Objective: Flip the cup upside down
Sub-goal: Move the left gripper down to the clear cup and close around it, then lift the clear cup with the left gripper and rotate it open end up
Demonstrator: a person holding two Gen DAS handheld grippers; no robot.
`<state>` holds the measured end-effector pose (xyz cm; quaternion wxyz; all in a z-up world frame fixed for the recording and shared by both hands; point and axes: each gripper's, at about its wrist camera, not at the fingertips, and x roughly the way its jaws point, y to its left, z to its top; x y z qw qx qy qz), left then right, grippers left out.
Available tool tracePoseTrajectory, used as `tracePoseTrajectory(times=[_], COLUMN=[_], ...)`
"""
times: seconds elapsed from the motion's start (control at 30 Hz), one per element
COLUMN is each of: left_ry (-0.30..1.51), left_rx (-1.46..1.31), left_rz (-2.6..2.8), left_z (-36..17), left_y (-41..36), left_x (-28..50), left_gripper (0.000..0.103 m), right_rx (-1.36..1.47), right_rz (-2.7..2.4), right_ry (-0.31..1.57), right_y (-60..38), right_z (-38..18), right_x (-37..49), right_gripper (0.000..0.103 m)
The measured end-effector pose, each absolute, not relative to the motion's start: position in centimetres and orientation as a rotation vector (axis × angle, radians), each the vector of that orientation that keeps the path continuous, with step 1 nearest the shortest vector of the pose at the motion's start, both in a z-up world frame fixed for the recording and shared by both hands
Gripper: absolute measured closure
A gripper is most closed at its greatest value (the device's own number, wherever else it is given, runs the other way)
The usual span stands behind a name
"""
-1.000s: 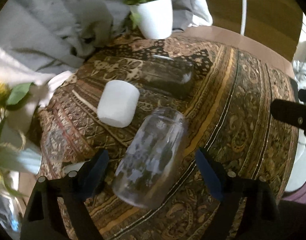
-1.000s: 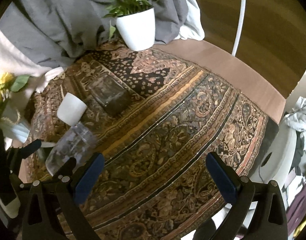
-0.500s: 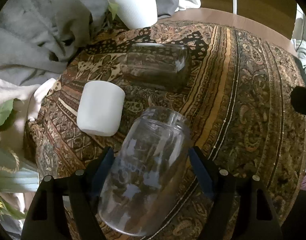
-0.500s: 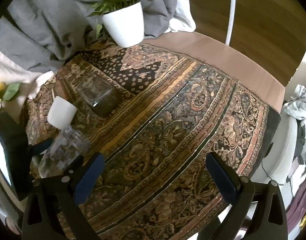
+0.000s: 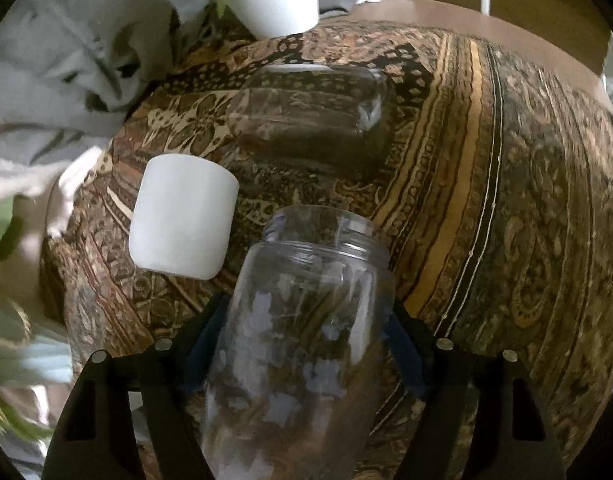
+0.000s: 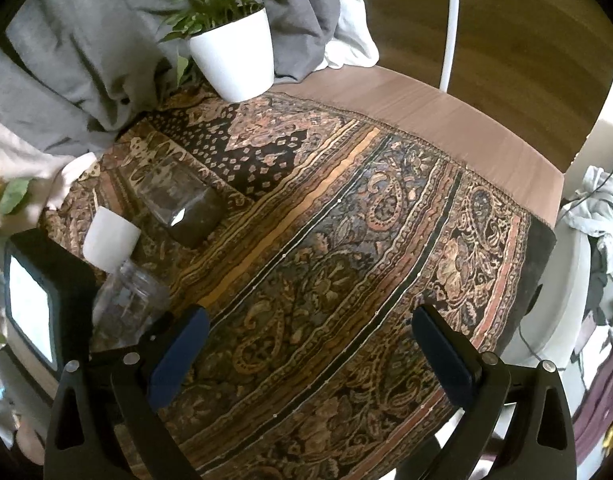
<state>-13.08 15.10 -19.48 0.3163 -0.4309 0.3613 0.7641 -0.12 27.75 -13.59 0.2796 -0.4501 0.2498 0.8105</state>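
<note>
A clear glass jar cup (image 5: 302, 336) with a threaded rim sits between the fingers of my left gripper (image 5: 302, 344), its open mouth pointing away from the camera. The left gripper is shut on its body. The jar also shows in the right wrist view (image 6: 126, 304), at the left, beside the left gripper's body. My right gripper (image 6: 306, 344) is open and empty above the patterned cloth (image 6: 346, 260).
A white cup (image 5: 182, 216) stands left of the jar. A clear square glass container (image 5: 310, 120) lies behind it. A white plant pot (image 6: 234, 56) stands at the back, with grey fabric (image 6: 66, 60) behind. The bare wooden table edge (image 6: 426, 108) runs at the right.
My left gripper moved in around the jar and closed on it. The right gripper has stayed open and nearly still.
</note>
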Motion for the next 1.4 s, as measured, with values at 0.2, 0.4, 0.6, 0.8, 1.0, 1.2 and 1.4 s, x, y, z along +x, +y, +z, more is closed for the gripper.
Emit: tracePoseTrajectory(times=[0.2,0.4,0.6,0.8,1.0,1.2,1.4], left_ry=[0.769,0.451,0.222,0.075,0.087,0.085,0.106], left_rx=[-1.216,-1.338,-1.428,-1.487,-1.518,-1.617,-1.766], left_rz=[2.086,2.192,2.265,2.286,2.319,2.277,2.179], left_z=[-17.6,-14.5,-12.6,-12.0,-11.6,-11.3,-13.6], left_y=[14.4,12.2,11.4,11.6,12.8,12.7,13.1], left_x=[-12.8,-11.8,-9.5,-6.3,-5.2,-3.5,-2.9], left_gripper=[0.029,0.031,0.033,0.033,0.033,0.033,0.033], right_rx=[-1.209,-1.217,-1.221,-1.26,-1.3,-1.339,-1.37], right_rz=[2.211,2.284,2.405,2.486,2.529,2.565,2.598], right_ry=[0.627,0.586,0.486,0.429,0.416,0.477,0.456], right_y=[28.3,29.2,30.2,31.2,32.7,33.6,33.3], right_z=[-12.9,-11.3,-9.1,-8.5,-8.5,-8.2,-8.6], right_x=[-0.2,-0.4,-0.4,0.2,0.3,1.0,1.2], right_gripper=[0.001,0.001,0.001,0.001,0.001,0.001,0.001])
